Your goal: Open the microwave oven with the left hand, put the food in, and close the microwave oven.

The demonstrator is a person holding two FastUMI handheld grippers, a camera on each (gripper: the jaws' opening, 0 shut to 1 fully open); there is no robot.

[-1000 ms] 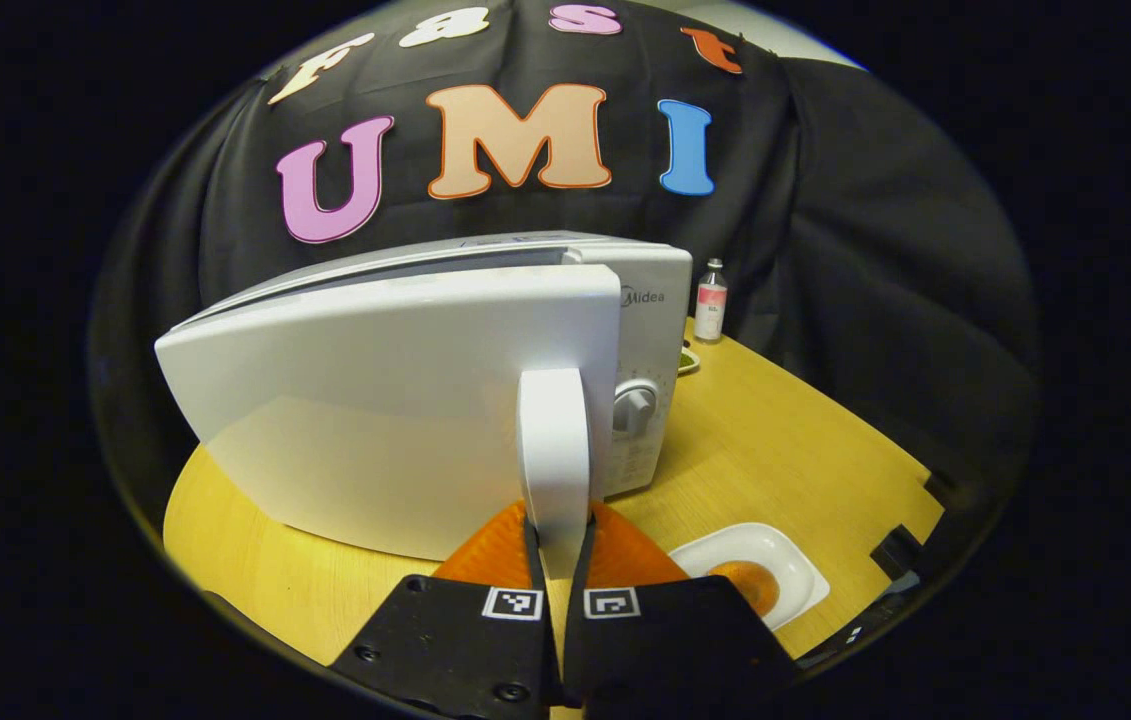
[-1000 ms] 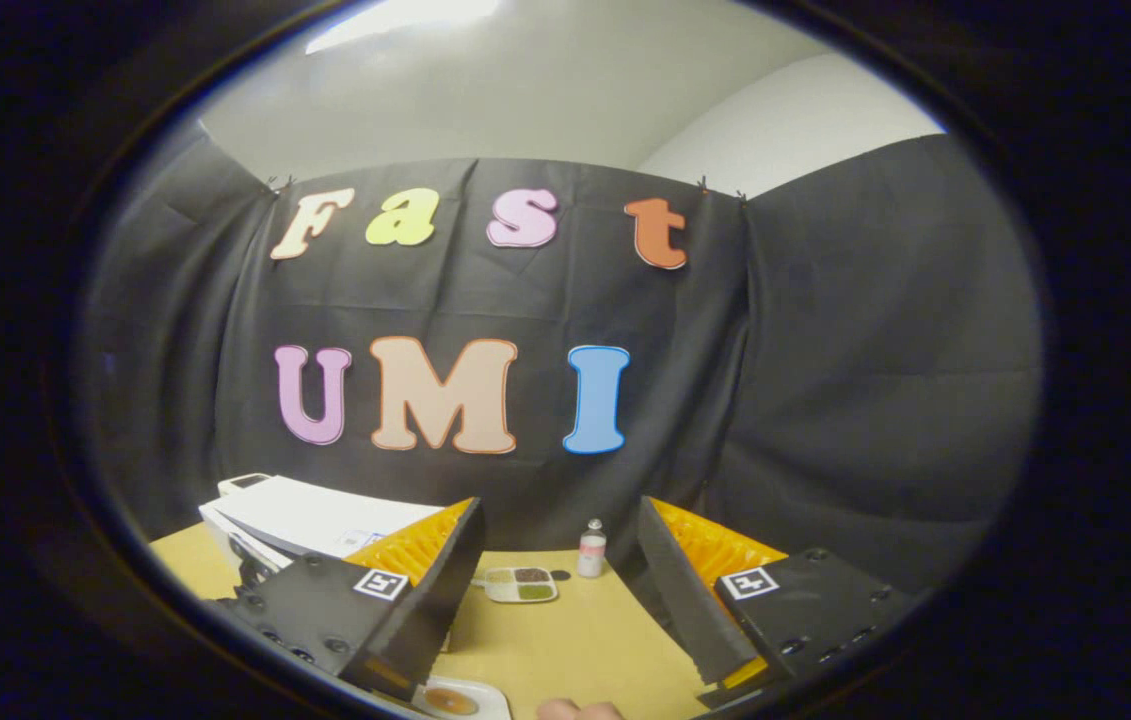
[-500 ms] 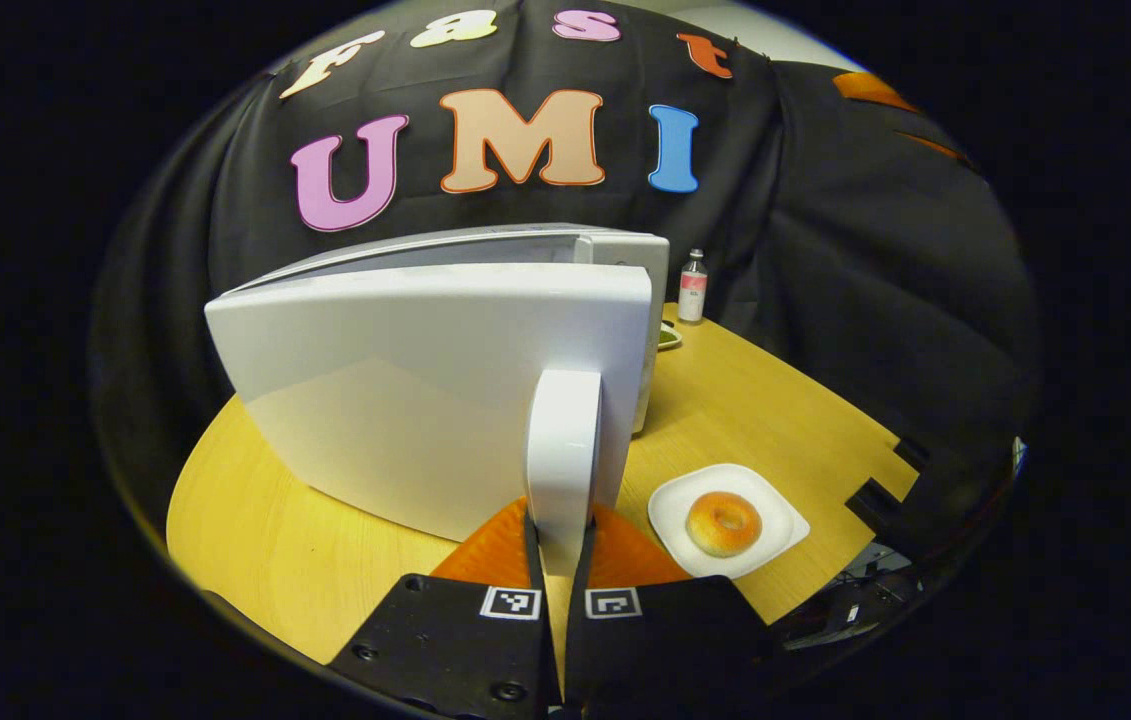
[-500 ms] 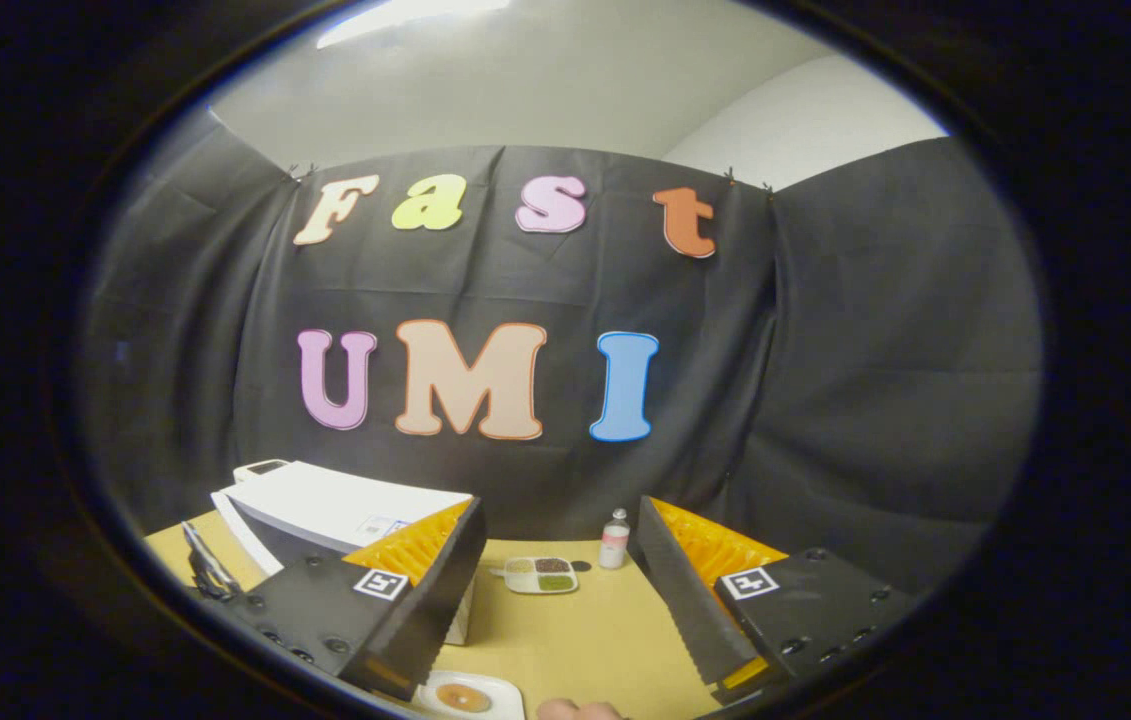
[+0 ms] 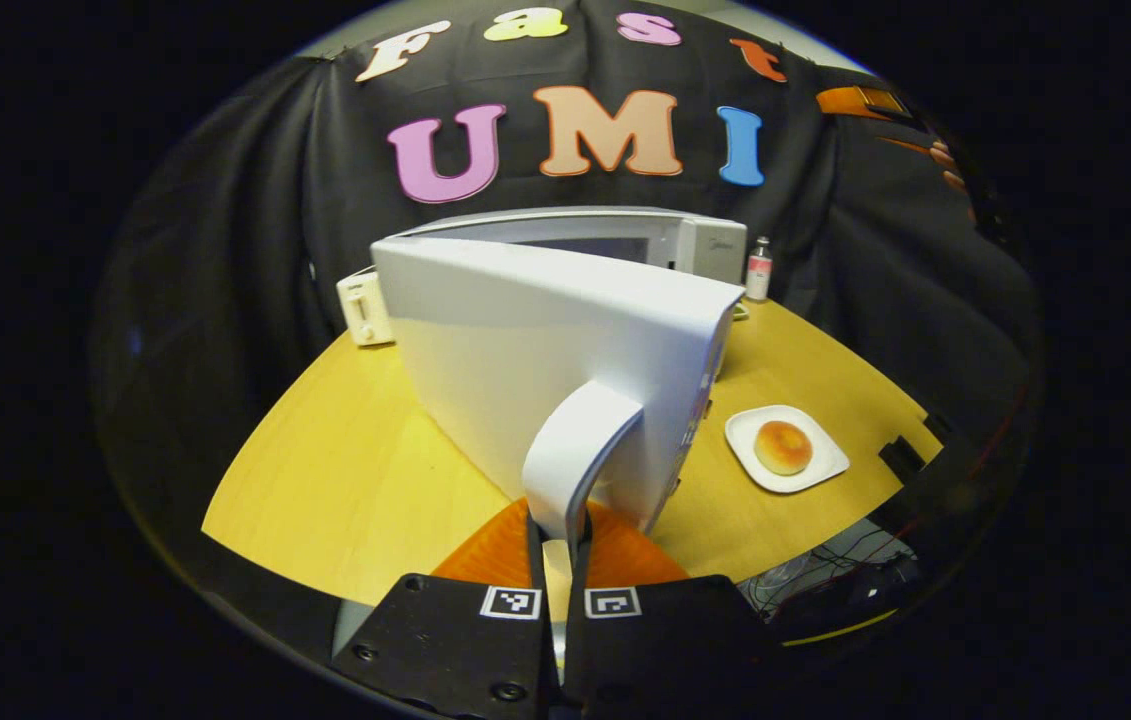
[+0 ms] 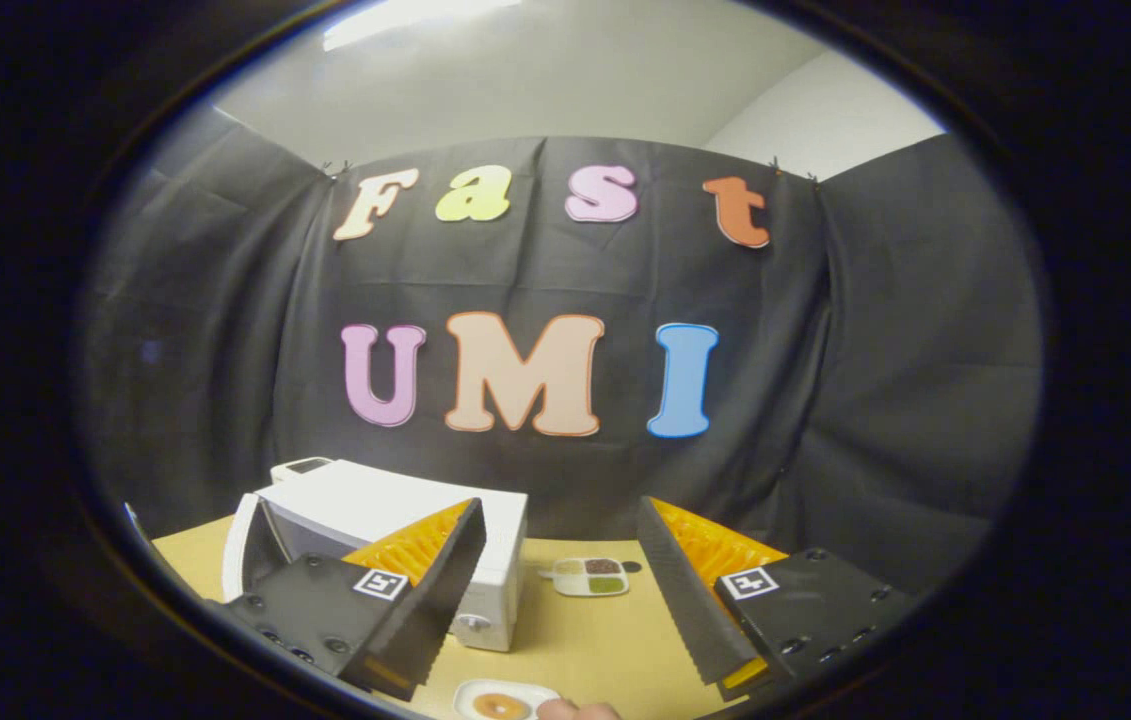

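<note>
The white microwave (image 5: pixel 695 245) stands at the back of the yellow table (image 5: pixel 345 450), its door (image 5: pixel 545 340) swung far open toward me. My left gripper (image 5: pixel 557 535) is shut on the door's white handle (image 5: pixel 575 450). A round bun (image 5: pixel 783 446) lies on a white square plate (image 5: pixel 820 465) to the right of the door. In the right gripper view the microwave (image 6: pixel 395 510) sits at lower left with its door (image 6: pixel 243 535) standing out. My right gripper (image 6: pixel 555 600) hovers high above the table, open and holding nothing. The bun (image 6: pixel 500 706) on its plate (image 6: pixel 470 692) lies below it.
A small bottle (image 5: pixel 757 270) stands at the back right beside the microwave. A white toaster-like box (image 5: pixel 363 310) sits at the back left. A small tray of condiments (image 6: pixel 590 577) lies behind the microwave's right side. A fingertip (image 6: pixel 575 710) shows at the bottom edge.
My left gripper has pulled the handle outward and the door has swung much wider open. The right gripper's view has shifted, so the microwave and plate now sit farther right in it.
</note>
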